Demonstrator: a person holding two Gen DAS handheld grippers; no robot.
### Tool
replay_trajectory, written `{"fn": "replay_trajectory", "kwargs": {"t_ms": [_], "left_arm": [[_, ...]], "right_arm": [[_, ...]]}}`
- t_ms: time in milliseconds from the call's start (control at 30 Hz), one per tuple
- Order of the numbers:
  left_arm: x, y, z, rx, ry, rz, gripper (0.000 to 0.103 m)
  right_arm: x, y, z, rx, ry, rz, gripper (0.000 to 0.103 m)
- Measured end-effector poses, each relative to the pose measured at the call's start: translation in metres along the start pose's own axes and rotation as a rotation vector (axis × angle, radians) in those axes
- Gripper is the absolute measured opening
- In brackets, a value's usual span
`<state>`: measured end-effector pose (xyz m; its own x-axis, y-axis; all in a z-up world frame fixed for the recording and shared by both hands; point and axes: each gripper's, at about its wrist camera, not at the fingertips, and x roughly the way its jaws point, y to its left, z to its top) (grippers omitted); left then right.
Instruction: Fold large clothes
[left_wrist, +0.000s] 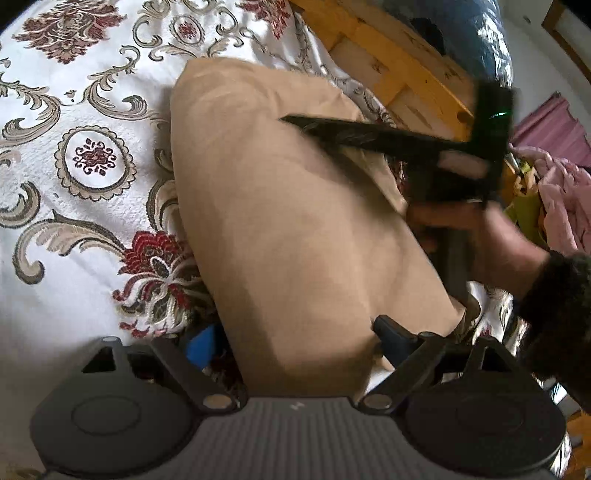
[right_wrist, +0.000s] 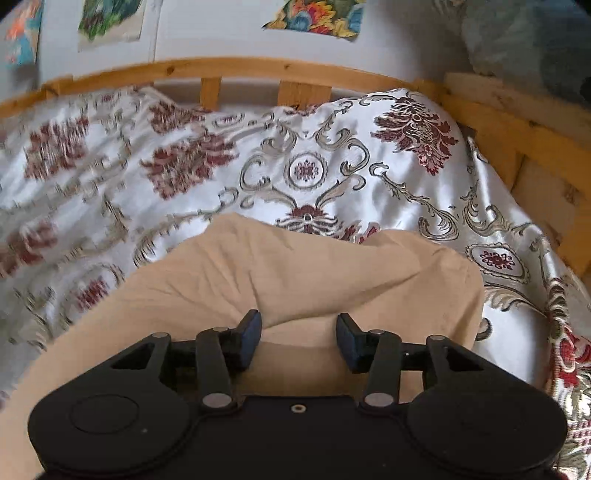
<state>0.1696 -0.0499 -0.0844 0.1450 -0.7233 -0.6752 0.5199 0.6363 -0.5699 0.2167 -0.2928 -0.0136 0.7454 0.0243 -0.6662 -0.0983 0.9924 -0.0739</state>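
The beige garment (left_wrist: 280, 206) lies on the bed, on a white bedspread (left_wrist: 74, 110) with red flowers and grey scrolls, and it is folded into a long thick shape. In the left wrist view it starts between the fingers of my left gripper (left_wrist: 295, 343) and goes forward away from it; the cloth fills the gap and covers most of the left finger, and only a blue pad (left_wrist: 201, 347) shows beside it, so I cannot tell if this gripper presses the cloth or is only around it. My right gripper (right_wrist: 299, 341) has its jaws apart, released; a fold of the garment (right_wrist: 295, 273) is just in front of the two fingers and the cloth goes also under them, but the pads do not touch it. From the left side I see my right gripper (left_wrist: 291, 120), blurred, above the far part of the garment, held by my right hand (left_wrist: 491, 236) with a dark sleeve (left_wrist: 561, 295). Behind the bedspread is the wooden bed frame (right_wrist: 221, 68). To the right of the left gripper, past the bed, lies a pink cloth (left_wrist: 561, 192).
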Motion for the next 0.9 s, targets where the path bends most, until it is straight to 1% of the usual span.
{"fn": "replay_trajectory", "kwargs": {"t_ms": [33,100,167,233,267,300,367,400,467,533,567,600,633,667,700,767,800,867,900], "left_arm": [[-0.004,0.0,0.003,0.004,0.006,0.006,0.093],[-0.013,0.003,0.009,0.012,-0.004,0.014,0.094],[-0.023,0.004,0.013,0.016,-0.04,0.028,0.095],[-0.03,0.008,0.016,0.006,-0.066,0.048,0.096],[-0.031,0.01,0.017,-0.002,-0.074,0.056,0.096],[-0.031,0.014,0.017,-0.017,-0.082,0.066,0.096],[-0.029,0.019,0.016,-0.056,-0.082,0.064,0.097],[-0.027,0.021,0.015,-0.074,-0.077,0.062,0.098],[-0.027,0.022,0.01,-0.084,-0.078,0.076,0.1],[-0.031,0.022,0.009,-0.084,-0.094,0.085,0.099],[-0.034,0.022,0.008,-0.084,-0.106,0.09,0.099],[-0.035,0.021,0.009,-0.083,-0.118,0.092,0.099],[-0.036,0.022,0.009,-0.083,-0.127,0.088,0.099],[-0.036,0.022,0.01,-0.086,-0.134,0.08,0.1],[-0.036,0.022,0.011,-0.09,-0.144,0.069,0.101],[-0.035,0.023,0.013,-0.1,-0.165,0.059,0.102],[-0.034,0.024,0.013,-0.106,-0.173,0.057,0.102],[-0.029,0.025,0.018,-0.117,-0.171,0.052,0.102],[-0.026,0.026,0.021,-0.124,-0.156,0.046,0.102]], "right_arm": [[-0.015,-0.003,0.002,0.023,-0.002,-0.007,0.051],[-0.044,-0.002,-0.001,0.028,-0.017,-0.01,0.052],[-0.063,0.004,-0.014,-0.016,0.008,-0.005,0.054],[-0.065,0.009,-0.035,-0.071,0.059,-0.036,0.054],[-0.063,0.007,-0.046,-0.064,0.073,-0.038,0.054],[-0.06,0.002,-0.055,-0.02,0.075,-0.031,0.053],[-0.059,-0.009,-0.07,0.088,0.036,-0.005,0.053],[-0.059,-0.009,-0.076,0.103,0.017,-0.007,0.053],[-0.064,-0.002,-0.081,0.088,-0.022,-0.034,0.054],[-0.075,0.002,-0.082,0.085,-0.037,-0.051,0.055],[-0.088,0.002,-0.083,0.094,-0.058,-0.053,0.059],[-0.1,0.002,-0.085,0.108,-0.085,-0.052,0.071],[-0.115,-0.001,-0.088,0.126,-0.117,-0.061,0.079],[-0.131,-0.004,-0.092,0.146,-0.149,-0.079,0.092],[-0.145,-0.008,-0.096,0.167,-0.176,-0.095,0.099],[-0.166,-0.017,-0.104,0.224,-0.193,-0.121,0.1],[-0.172,-0.025,-0.108,0.258,-0.184,-0.131,0.102],[-0.176,-0.042,-0.117,0.33,-0.158,-0.146,0.102],[-0.175,-0.051,-0.121,0.358,-0.148,-0.149,0.102]]}}
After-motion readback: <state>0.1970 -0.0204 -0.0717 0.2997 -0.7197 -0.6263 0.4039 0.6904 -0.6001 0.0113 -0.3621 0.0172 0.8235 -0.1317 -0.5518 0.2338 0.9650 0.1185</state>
